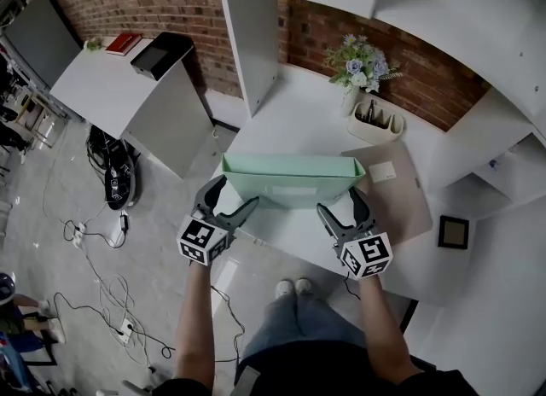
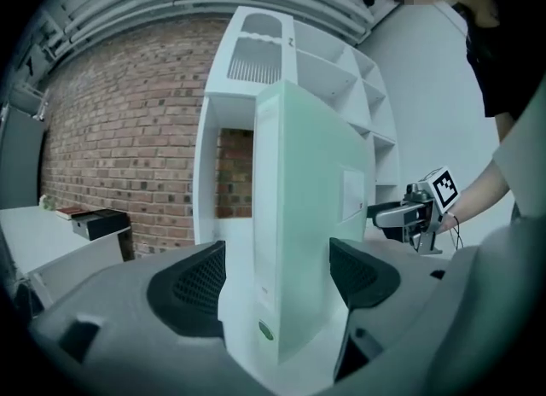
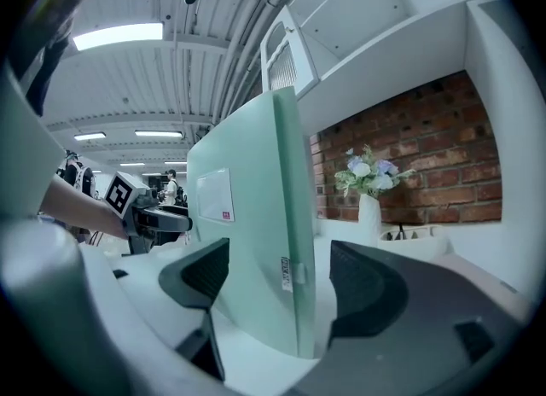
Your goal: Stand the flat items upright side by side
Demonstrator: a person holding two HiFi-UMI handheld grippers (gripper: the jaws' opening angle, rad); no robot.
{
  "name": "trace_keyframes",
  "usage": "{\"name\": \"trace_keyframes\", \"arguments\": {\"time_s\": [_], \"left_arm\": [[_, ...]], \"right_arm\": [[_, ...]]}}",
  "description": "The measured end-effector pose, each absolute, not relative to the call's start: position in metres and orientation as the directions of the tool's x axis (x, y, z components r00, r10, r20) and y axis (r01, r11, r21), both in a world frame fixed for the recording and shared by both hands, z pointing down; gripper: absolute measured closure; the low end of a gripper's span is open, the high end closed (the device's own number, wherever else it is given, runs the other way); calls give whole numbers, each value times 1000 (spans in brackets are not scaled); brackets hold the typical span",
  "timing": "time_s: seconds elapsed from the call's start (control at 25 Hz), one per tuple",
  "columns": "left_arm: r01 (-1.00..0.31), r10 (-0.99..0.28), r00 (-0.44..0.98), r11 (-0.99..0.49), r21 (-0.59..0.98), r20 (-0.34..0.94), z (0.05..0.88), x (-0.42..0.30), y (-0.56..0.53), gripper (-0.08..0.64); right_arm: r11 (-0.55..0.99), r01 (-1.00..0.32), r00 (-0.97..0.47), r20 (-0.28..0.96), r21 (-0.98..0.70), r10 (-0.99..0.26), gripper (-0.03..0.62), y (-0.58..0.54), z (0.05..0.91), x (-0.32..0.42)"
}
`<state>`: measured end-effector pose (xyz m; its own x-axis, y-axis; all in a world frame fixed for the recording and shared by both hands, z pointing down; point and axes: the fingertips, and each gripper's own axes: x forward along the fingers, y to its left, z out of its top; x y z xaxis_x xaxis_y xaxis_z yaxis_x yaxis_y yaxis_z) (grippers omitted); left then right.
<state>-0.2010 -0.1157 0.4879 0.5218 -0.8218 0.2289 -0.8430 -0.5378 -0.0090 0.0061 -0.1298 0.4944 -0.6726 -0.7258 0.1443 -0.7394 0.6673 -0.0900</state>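
As a person stands at the near edge of a white desk, a pale green flat file box stands upright on its long edge, on the person's side of a white vase of pale flowers and well apart from it.

The left claw straddles the end of the box farther from the vase. Its 2 black pads are spread wide, 1 to each face, with the box's narrow white edge between them; neither pad is seen pressing on it.

The right claw straddles the end nearer the vase, its jaws likewise apart. The right gripper view shows a plain gap between the box and the pad on the vase's side. A small white label sits on the face turned away from the vase.

Each gripper view catches the other claw at the far end of the box.

A tan flat folder lies flat on the desk on the person's side of the vase, just beyond the right claw, with a small white card on top.

A white oblong holder of dark pens sits just beside the vase, toward the person.

A red brick wall rises behind the vase, and a white shelf unit stands to its left in the head view.
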Motion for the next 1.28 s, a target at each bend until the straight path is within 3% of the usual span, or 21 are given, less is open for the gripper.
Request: {"name": "trace_keyframes", "arguments": {"time_s": [0.32,0.76,1.28], "left_arm": [[-716,-692,686,-697,40,228,492,-194,-125,210],[-573,-551,806,-818,53,216,489,-164,-132,210],[-566,-552,804,-825,-1,221,487,-146,-129,224]], "right_arm": [[696,-710,-703,158,-107,-694,236,-134,500,-1],[725,-681,-729,185,-105,-659,236,-138,505,-12],[736,-667,-743,189,-118,-643,235,-136,504,-9]]}}
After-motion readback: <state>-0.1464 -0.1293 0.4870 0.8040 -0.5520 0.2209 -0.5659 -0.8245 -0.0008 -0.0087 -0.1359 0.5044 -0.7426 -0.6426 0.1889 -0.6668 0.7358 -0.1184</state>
